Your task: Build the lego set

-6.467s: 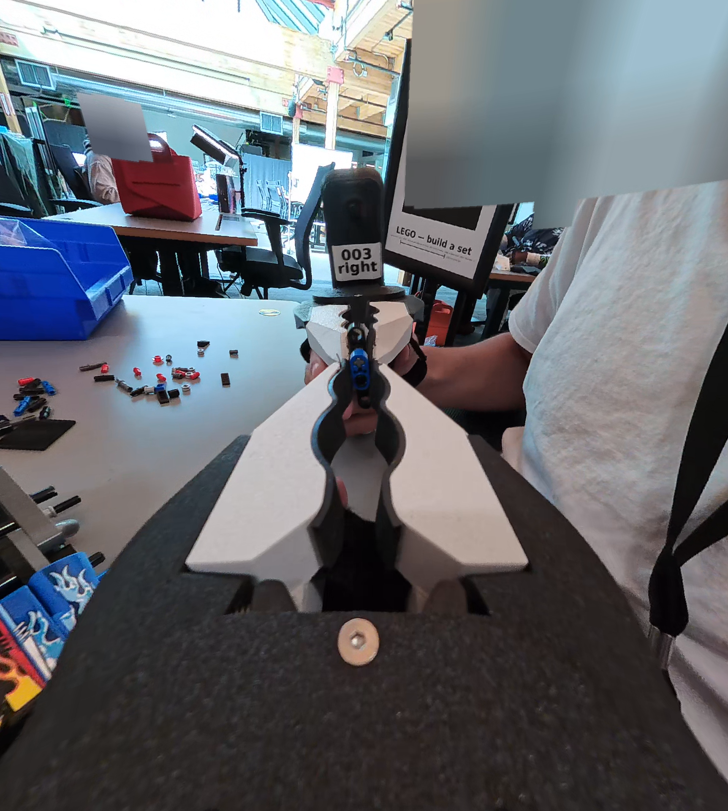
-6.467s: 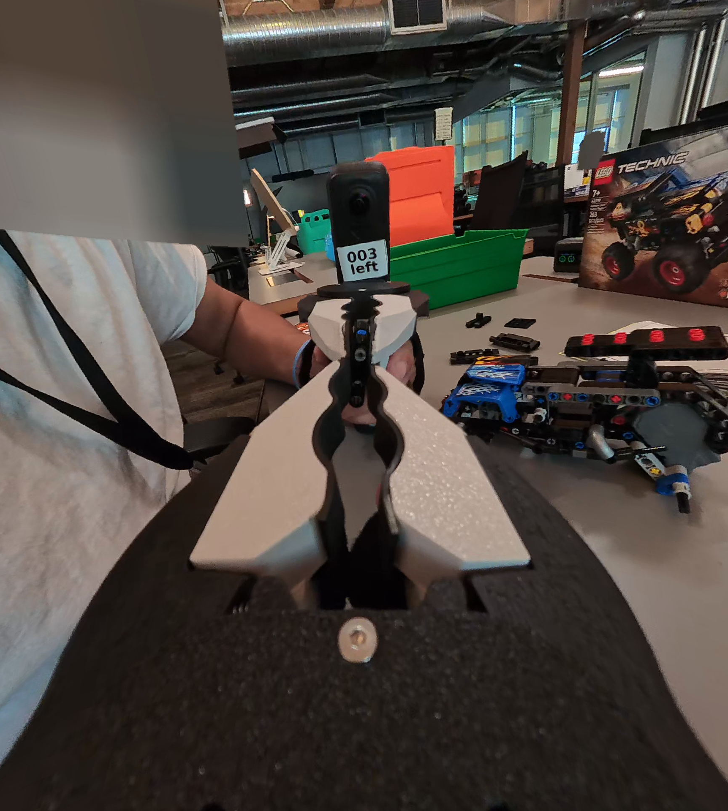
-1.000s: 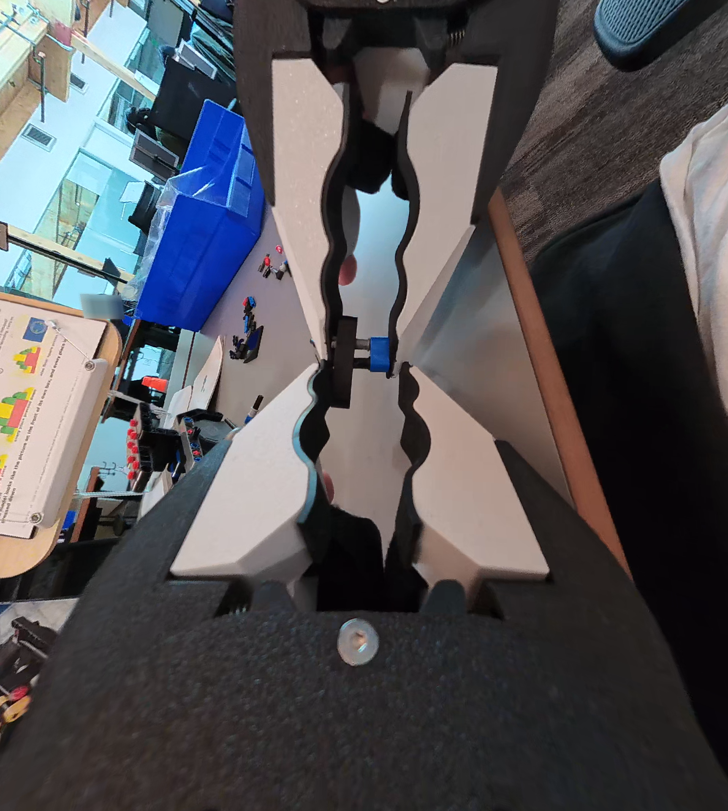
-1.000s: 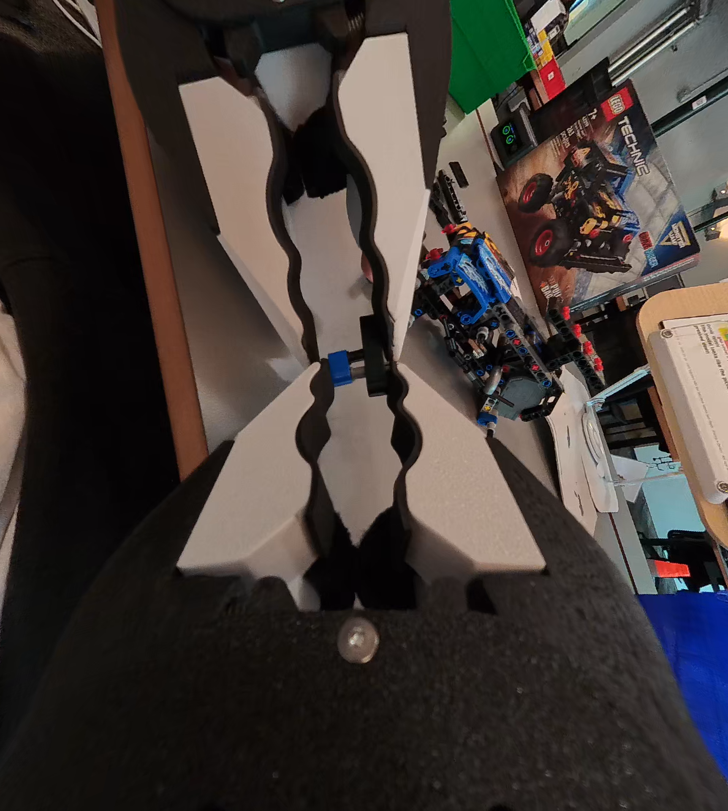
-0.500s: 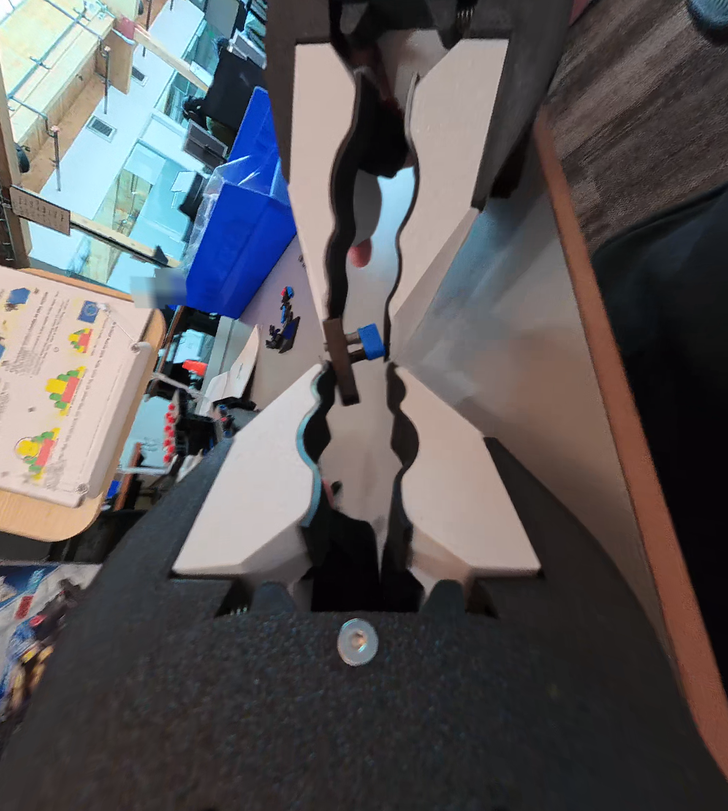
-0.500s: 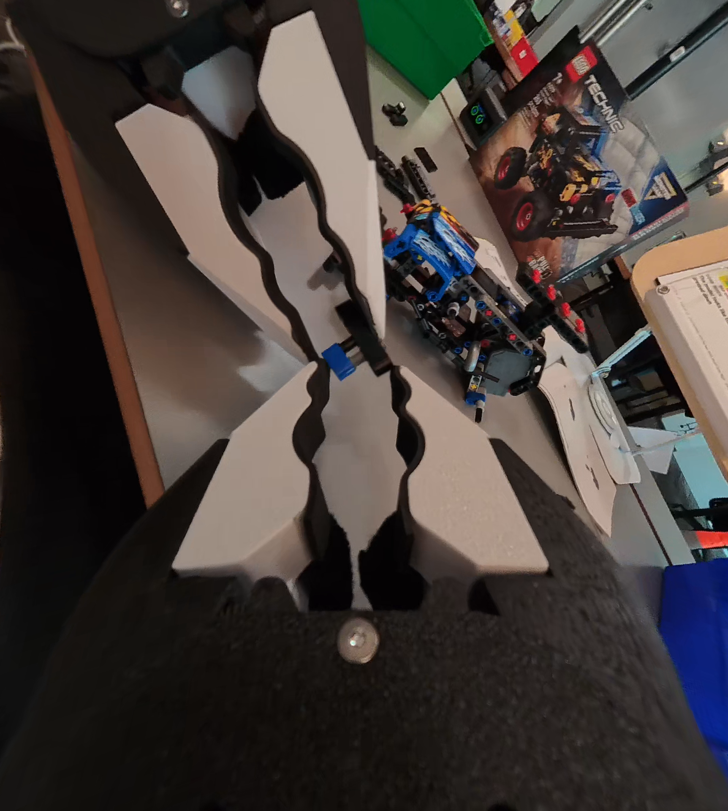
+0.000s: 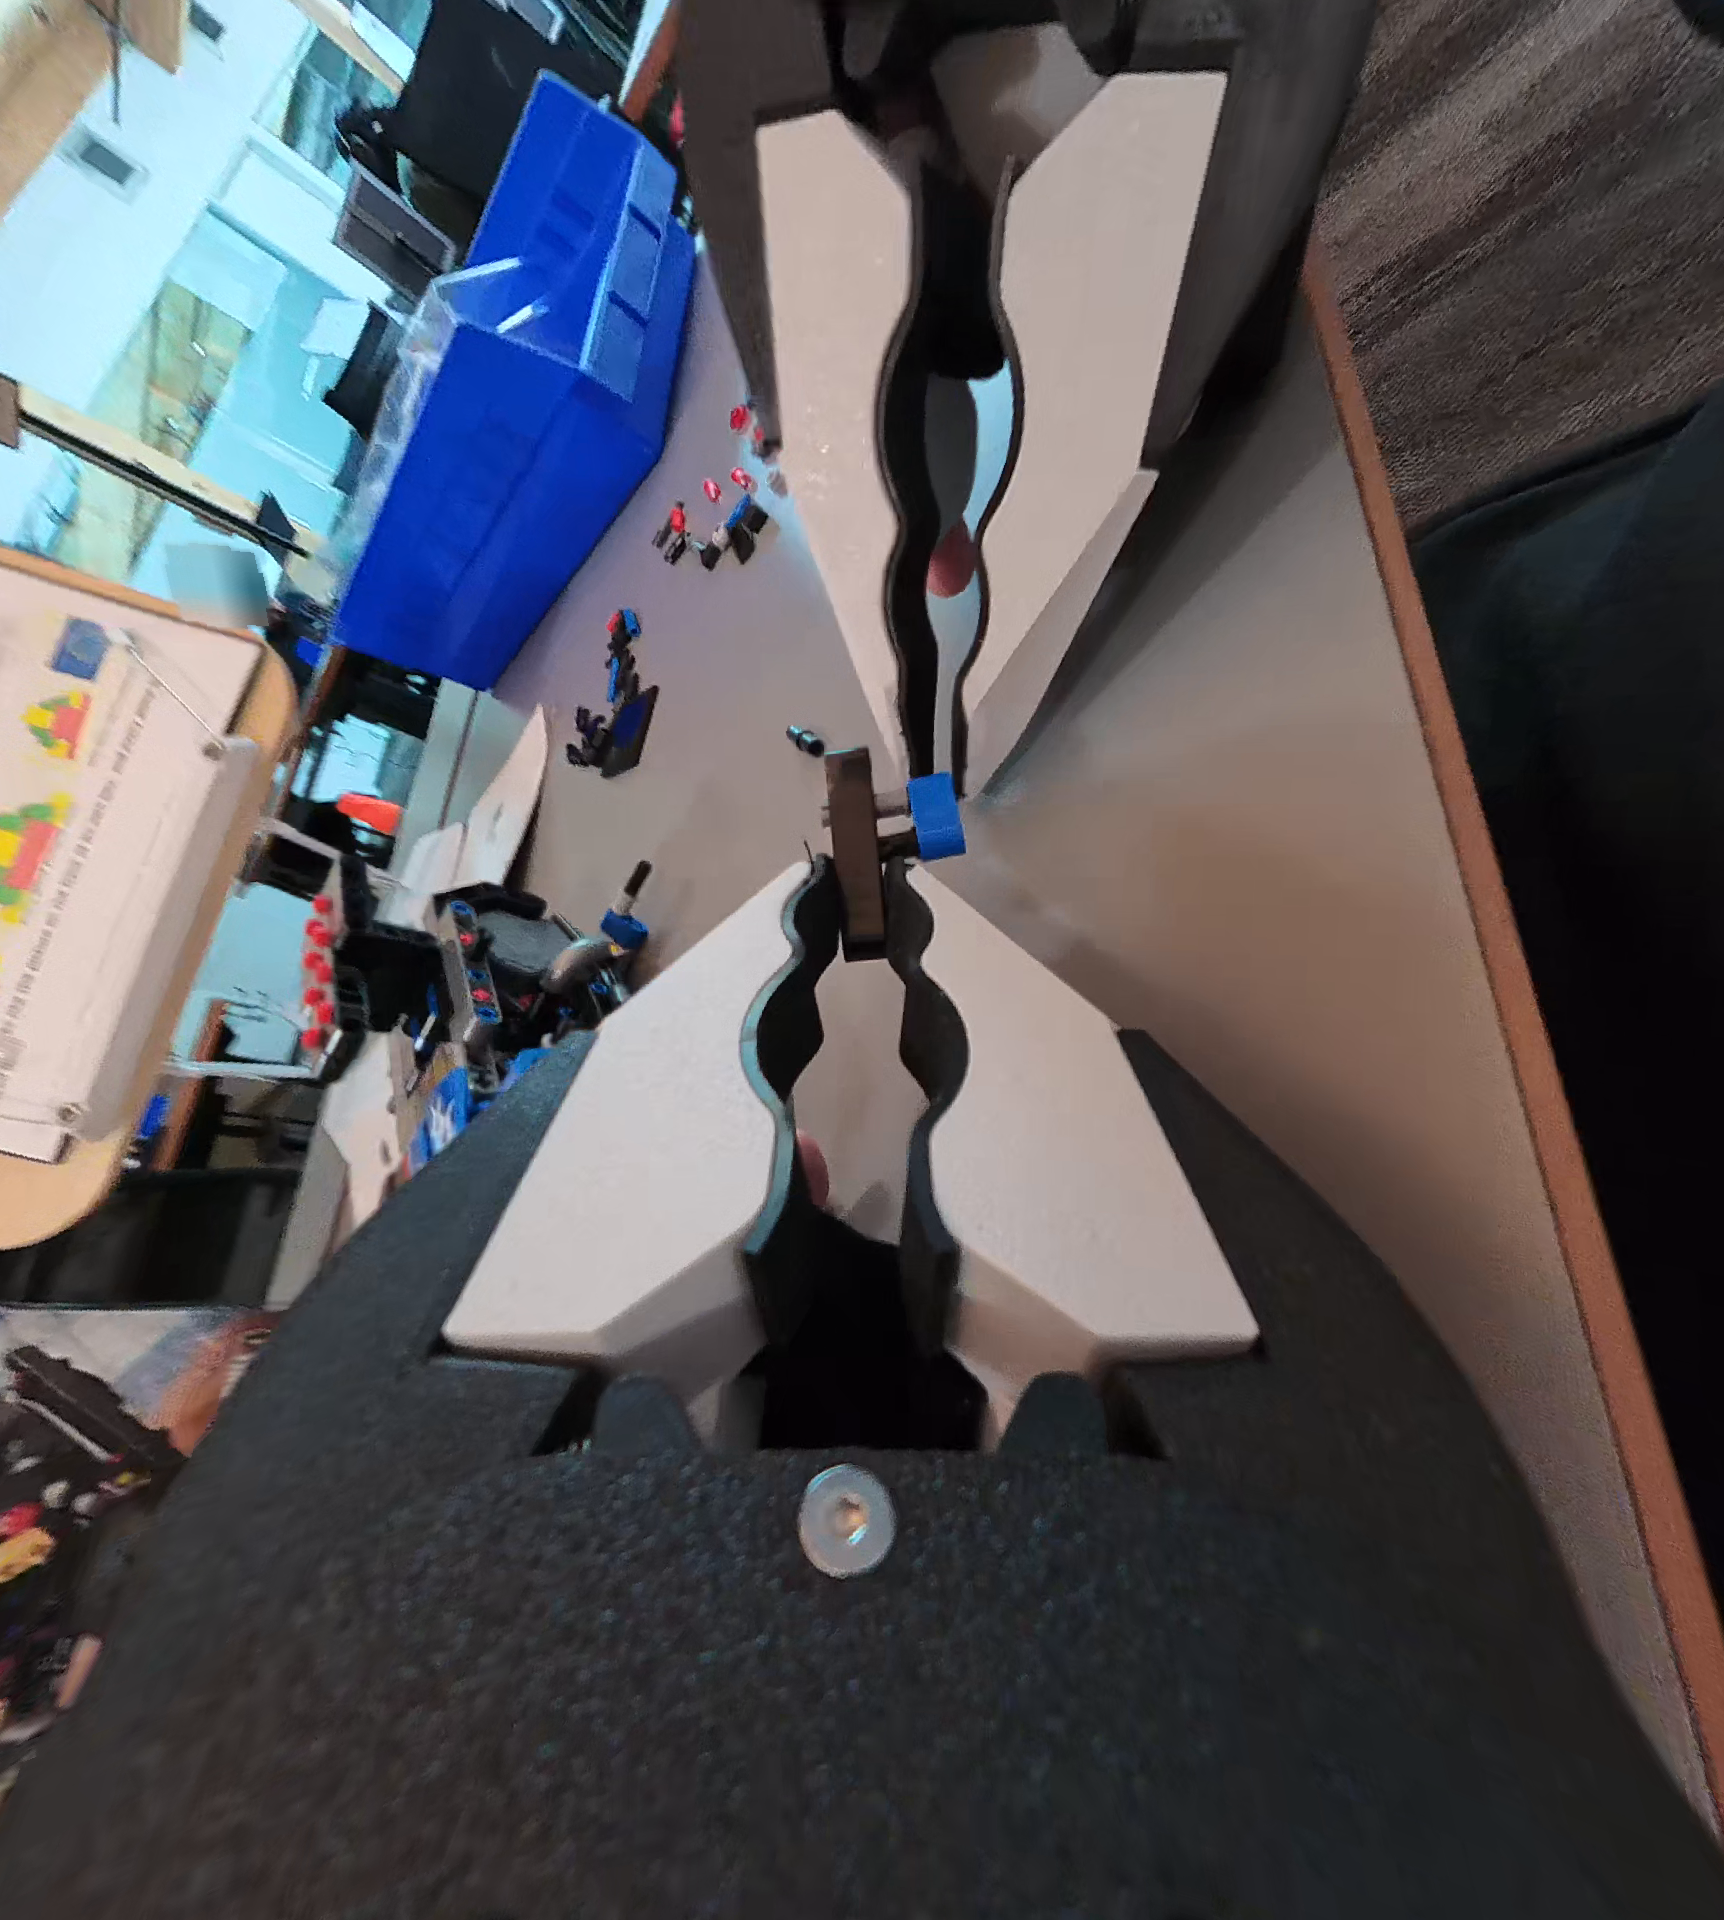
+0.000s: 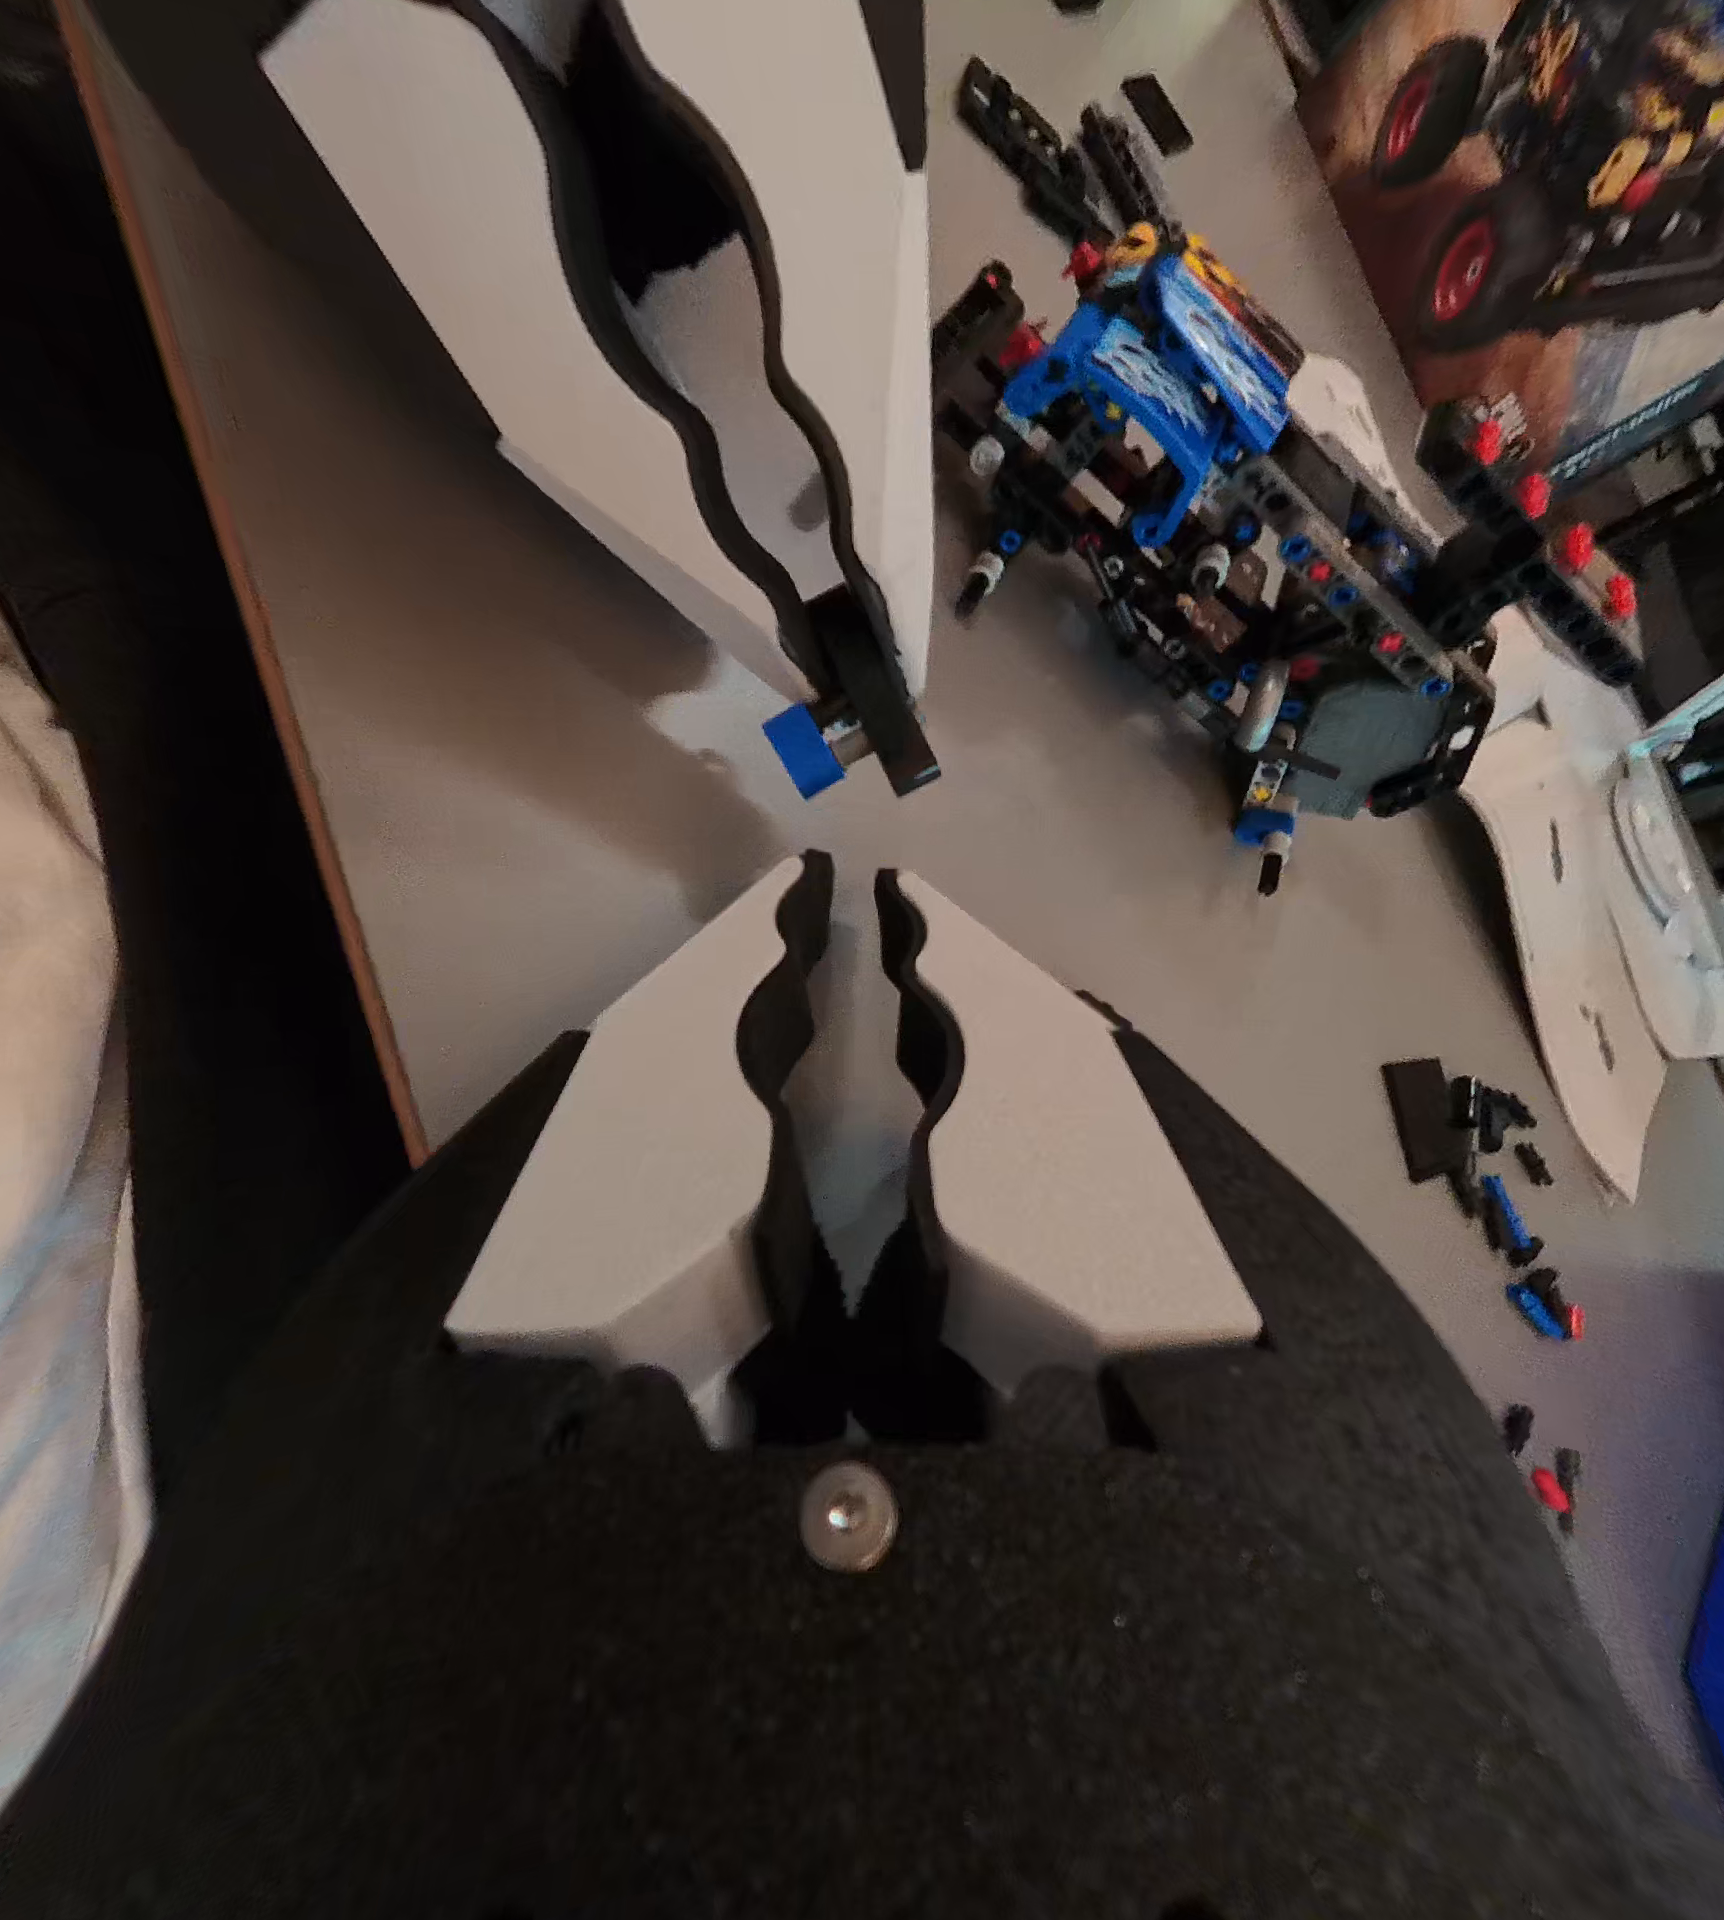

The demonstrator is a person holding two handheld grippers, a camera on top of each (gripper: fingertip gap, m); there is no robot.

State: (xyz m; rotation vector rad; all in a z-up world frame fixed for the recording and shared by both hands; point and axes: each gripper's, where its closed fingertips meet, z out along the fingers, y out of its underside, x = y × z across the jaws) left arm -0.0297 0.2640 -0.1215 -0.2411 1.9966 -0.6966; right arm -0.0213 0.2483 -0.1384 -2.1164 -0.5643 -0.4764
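My left gripper [image 7: 858, 883] is shut on a small black lego piece [image 7: 855, 852] with a grey pin and a blue bush [image 7: 936, 818] sticking out to the right. The right wrist view shows the piece [image 8: 873, 707] and the bush [image 8: 801, 753] in the left gripper [image 8: 858, 665]. My right gripper [image 8: 850, 868] faces it tip to tip, just short of the bush, nearly shut with a narrow gap and empty. It also shows in the left wrist view [image 7: 931, 758]. The part-built blue and black lego truck [image 8: 1253, 499] lies on the grey table [image 8: 525, 727].
The table's brown front edge [image 8: 245, 623] and a person's dark lap lie beside the grippers. Loose lego parts [image 8: 1481, 1153] [image 7: 619, 727], a blue bin [image 7: 525, 468], the set's box [image 8: 1564, 156], white paper sheets [image 8: 1585, 935] and a picture board [image 7: 27, 831] are around. The tips of both grippers are at nearly the same place.
Both grippers held the black piece with the blue bush between them. The right gripper has let go, drawn back a little and narrowed; the left gripper keeps the piece.
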